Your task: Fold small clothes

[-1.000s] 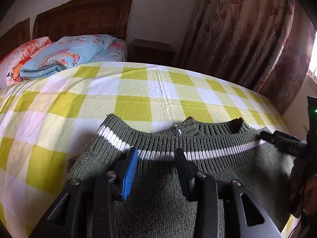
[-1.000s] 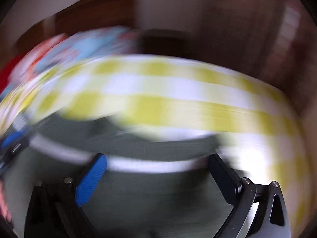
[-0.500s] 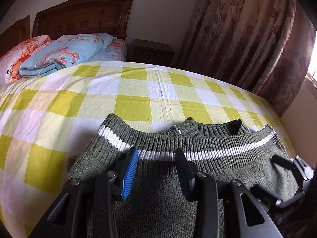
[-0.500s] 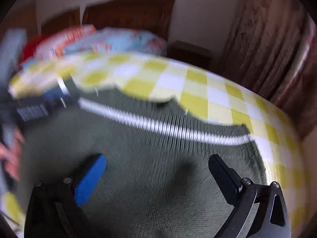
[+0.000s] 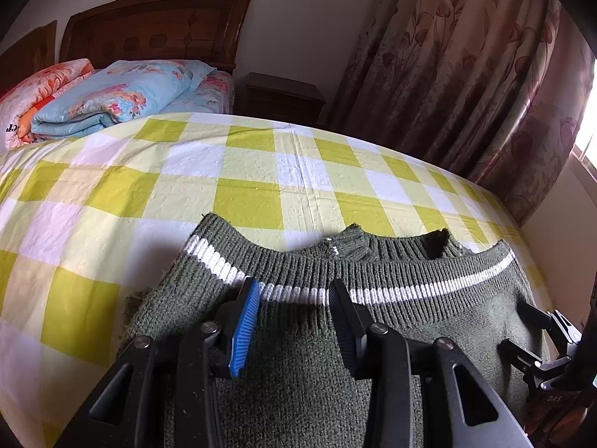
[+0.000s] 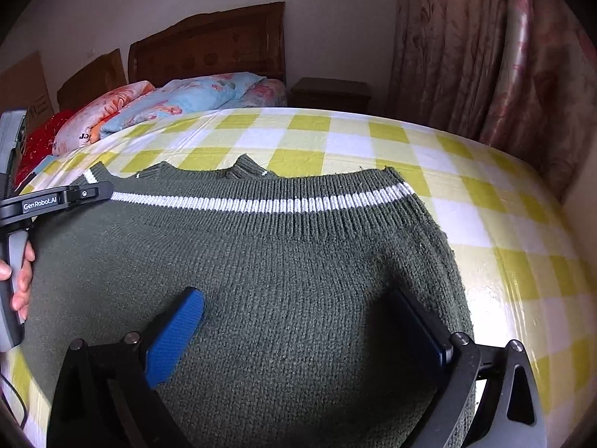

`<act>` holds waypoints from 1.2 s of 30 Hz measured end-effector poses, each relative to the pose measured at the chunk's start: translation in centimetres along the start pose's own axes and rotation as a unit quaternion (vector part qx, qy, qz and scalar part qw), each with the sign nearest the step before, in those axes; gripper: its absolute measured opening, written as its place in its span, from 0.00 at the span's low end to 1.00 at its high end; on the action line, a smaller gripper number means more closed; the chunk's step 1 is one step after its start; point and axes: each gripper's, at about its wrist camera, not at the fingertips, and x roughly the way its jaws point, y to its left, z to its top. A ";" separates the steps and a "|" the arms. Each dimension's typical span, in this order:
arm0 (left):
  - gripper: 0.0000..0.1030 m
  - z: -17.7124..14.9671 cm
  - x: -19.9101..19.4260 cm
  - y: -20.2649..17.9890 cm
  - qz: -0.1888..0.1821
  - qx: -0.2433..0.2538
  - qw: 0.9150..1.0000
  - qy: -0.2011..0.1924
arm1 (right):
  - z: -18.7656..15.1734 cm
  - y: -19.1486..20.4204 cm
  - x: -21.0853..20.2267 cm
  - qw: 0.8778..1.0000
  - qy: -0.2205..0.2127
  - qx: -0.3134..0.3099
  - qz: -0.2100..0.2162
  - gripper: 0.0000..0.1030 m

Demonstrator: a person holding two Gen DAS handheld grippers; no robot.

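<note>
A dark green knit sweater (image 5: 298, 343) with a white stripe lies folded on the yellow checked bedspread (image 5: 238, 171); it also fills the right wrist view (image 6: 268, 261). My left gripper (image 5: 294, 317) is open and empty over the sweater's left part, close to the white stripe. My right gripper (image 6: 298, 332) is wide open and empty above the sweater's right part; it shows at the right edge of the left wrist view (image 5: 530, 332). The left gripper shows at the left of the right wrist view (image 6: 86, 194), over the striped band.
Folded floral quilts (image 5: 112, 93) lie at the head of the bed by the wooden headboard (image 5: 156, 22). A dark nightstand (image 5: 283, 97) and patterned curtains (image 5: 466, 74) stand beyond the bed. The bed's right edge (image 6: 552, 261) is close to the sweater.
My right gripper has swung from the sweater's upper right corner back toward me and now hovers over its right part. The left gripper has stayed in place. The sweater has not moved.
</note>
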 end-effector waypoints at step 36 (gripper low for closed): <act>0.43 -8.7 -6.8 -5.1 0.009 0.126 0.992 -0.021 | -2.8 2.7 -2.5 0.998 0.006 -0.055 0.009 1.00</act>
